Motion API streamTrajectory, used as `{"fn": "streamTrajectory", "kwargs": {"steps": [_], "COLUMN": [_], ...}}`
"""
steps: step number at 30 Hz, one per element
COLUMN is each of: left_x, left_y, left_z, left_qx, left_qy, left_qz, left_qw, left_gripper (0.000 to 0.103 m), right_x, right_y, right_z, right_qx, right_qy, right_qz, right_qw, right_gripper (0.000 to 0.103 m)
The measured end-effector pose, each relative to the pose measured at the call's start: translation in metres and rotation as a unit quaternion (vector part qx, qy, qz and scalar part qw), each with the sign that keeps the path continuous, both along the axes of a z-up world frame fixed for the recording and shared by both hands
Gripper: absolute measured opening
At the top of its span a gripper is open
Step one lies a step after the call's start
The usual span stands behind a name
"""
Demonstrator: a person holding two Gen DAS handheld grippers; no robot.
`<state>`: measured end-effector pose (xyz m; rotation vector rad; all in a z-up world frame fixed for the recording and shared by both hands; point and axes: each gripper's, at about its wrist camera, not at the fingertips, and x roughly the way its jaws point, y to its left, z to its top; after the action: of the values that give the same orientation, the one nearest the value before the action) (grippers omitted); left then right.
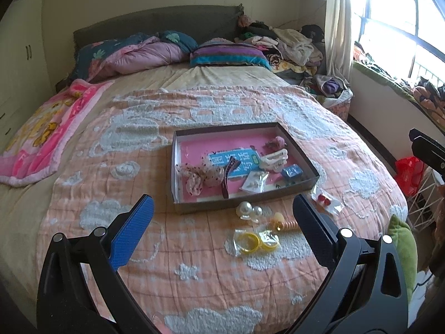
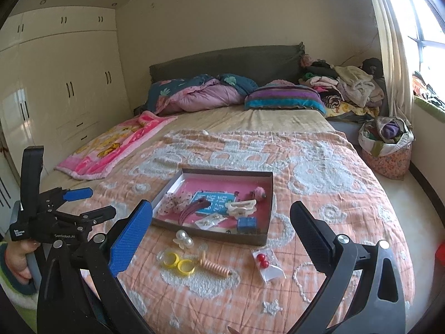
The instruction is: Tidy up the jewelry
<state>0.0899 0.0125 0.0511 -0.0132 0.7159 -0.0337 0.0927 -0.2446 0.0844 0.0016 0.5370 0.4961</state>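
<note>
A bedroom with cream wardrobes and a bright window holds a wide bed (image 2: 278,119) spread with a peach quilt (image 1: 194,264) patterned in white clouds. On the quilt sits a shallow cardboard box (image 1: 303,156) with a pink floor, already holding a dotted scrunchie (image 1: 198,176), a dark red hair clip (image 1: 228,175), a white claw clip (image 1: 274,160), a small blue box (image 1: 291,172) and a bagged pair of earrings (image 1: 254,181).

Still loose on the quilt, just in front of the box, lie a pearl clip (image 2: 183,238), yellow rings in clear wrap (image 2: 178,261), a peach spiral hair tie (image 2: 215,268) and a packet of red bead earrings (image 2: 264,261).

The left gripper (image 1: 222,220) hovers above these with its fingers spread wide and empty; the right gripper (image 2: 221,222) does the same.

These pieces look light and small. The plastic wraps are likely slippery and will crumple, so pinching a bag by its flat edge seems safest. The pearl clip is probably hard and smooth; gripping across its base rather than the round pearls should stop it squirting out. The spiral tie is springy and best taken mid-length.
</note>
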Motion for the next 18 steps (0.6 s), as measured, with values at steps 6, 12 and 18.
{"fn": "streamTrajectory", "kwargs": {"steps": [6,12,18], "left_x": [-0.005,-0.008,-0.009], "left_y": [-0.004,-0.009,-0.013], "left_z": [-0.016,-0.032,-0.047], "left_qx": [0.004,0.010,0.015], "left_qy": [0.017,0.035,0.051], "left_qz": [-0.005,-0.010,-0.014], "left_qw": [0.9998,0.9993,0.9985], "left_gripper": [0.093,0.093,0.093], "right_x": [-0.008,-0.011,-0.013], "right_y": [-0.001,-0.004,-0.010], "right_z": [-0.015,-0.035,-0.060], "right_qx": [-0.020,-0.036,-0.055], "right_qy": [0.012,0.030,0.055], "right_qz": [0.005,0.006,0.003], "right_qw": [1.000,0.999,0.997], "right_gripper": [0.099,0.099,0.099]}}
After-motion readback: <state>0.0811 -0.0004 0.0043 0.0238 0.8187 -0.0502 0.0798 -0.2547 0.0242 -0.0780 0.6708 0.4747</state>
